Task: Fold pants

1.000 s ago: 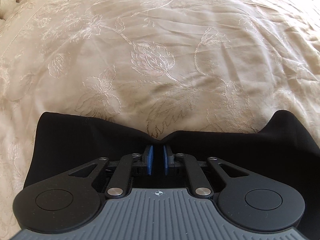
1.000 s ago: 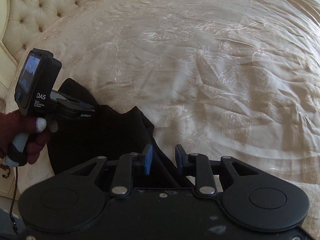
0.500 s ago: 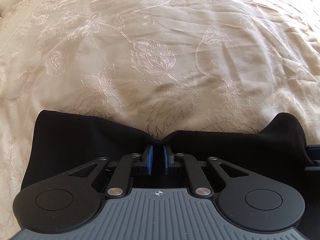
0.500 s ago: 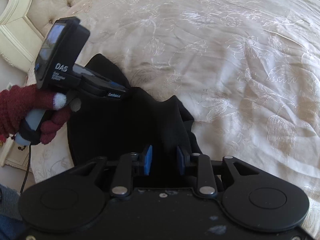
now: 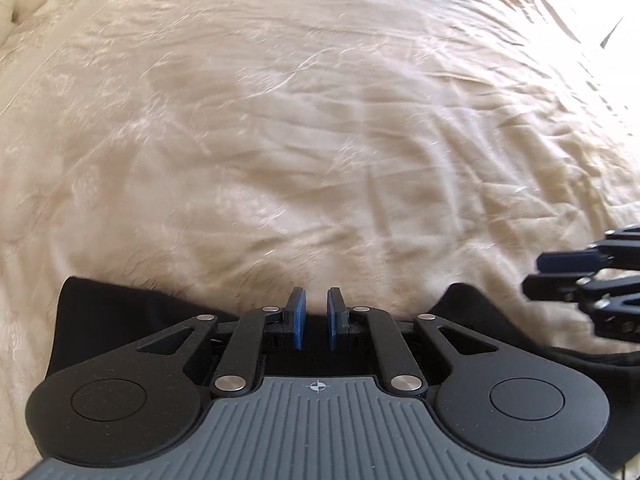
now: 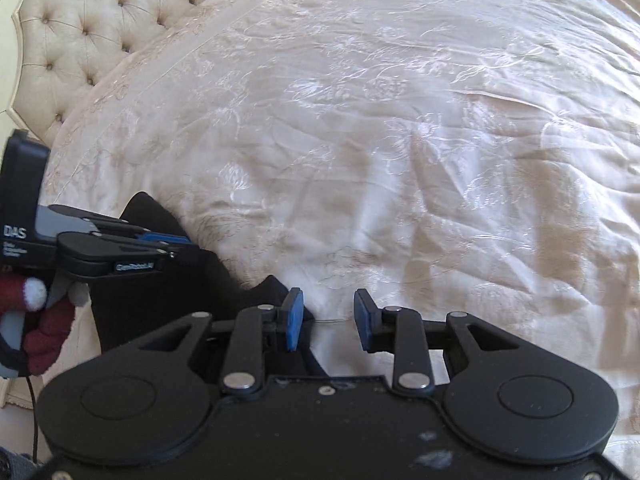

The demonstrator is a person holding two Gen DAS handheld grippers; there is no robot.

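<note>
Count: one pair of black pants [image 5: 120, 312], two grippers, one gloved hand, one bedspread, one headboard.

The pants lie bunched at the near left edge of the cream embroidered bedspread [image 5: 320, 140]; the tufted headboard [image 6: 80, 40] stands at the far left.

Left gripper [image 5: 315, 318]: jaws nearly together and clamped on the far edge of the pants. The fabric sits low between the blue pads, whose tips stand clear against the bedspread. In the right wrist view this gripper is seen side-on at the left, and the black cloth meets its fingertips [image 6: 184, 240]. A hand [image 6: 44, 320] in a maroon glove grips its handle below a black housing [image 6: 20, 200] marked "DAS".

Right gripper [image 6: 328, 320]: released. Its jaws have just been opening and stand apart. Only bedspread shows between the pads, and the left pad lies just beside a peak of the pants [image 6: 272, 292]. In the left wrist view its fingers [image 5: 568, 260] enter at the right edge, above the right end of the pants.

Change from the earlier frames: half a second ago black cloth filled the gap between the right gripper's pads; that gap is now clear, with the pants to its left. The left wrist view is now blurred. The cloth peak that stood between its pads now sits lower, and the right gripper shows further in from the edge.
</note>
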